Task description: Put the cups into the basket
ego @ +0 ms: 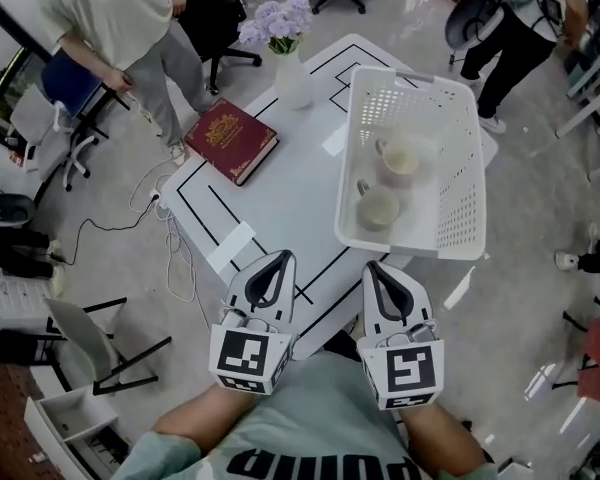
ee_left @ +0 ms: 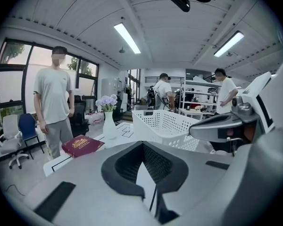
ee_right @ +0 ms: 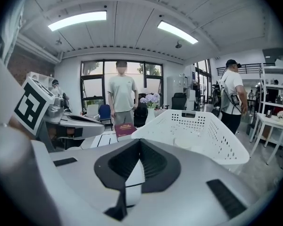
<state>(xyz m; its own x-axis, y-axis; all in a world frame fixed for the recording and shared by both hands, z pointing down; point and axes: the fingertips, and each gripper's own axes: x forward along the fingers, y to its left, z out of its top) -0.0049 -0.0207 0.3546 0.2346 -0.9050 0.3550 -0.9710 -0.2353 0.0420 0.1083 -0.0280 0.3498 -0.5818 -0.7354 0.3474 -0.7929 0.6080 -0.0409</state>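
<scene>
A white perforated basket [ego: 460,230] stands on the right half of the white table [ego: 285,203]. Two pale cups lie inside it, one [ego: 400,158] farther back and one [ego: 378,207] nearer me. Both grippers hover side by side over the table's near edge, short of the basket. My left gripper [ego: 282,256] has its tips pressed together with nothing between them, as its own view [ee_left: 142,144] also shows. My right gripper [ego: 373,266] is likewise shut and empty [ee_right: 139,141], just below the basket's near corner. From the right gripper view the basket [ee_right: 212,126] fills the right side.
A red book [ego: 230,140] and a white vase of purple flowers [ego: 291,68] sit on the table's left and back. People stand at the far left [ego: 120,18] and far right [ego: 520,28]. Office chairs and floor cables [ego: 170,248] surround the table.
</scene>
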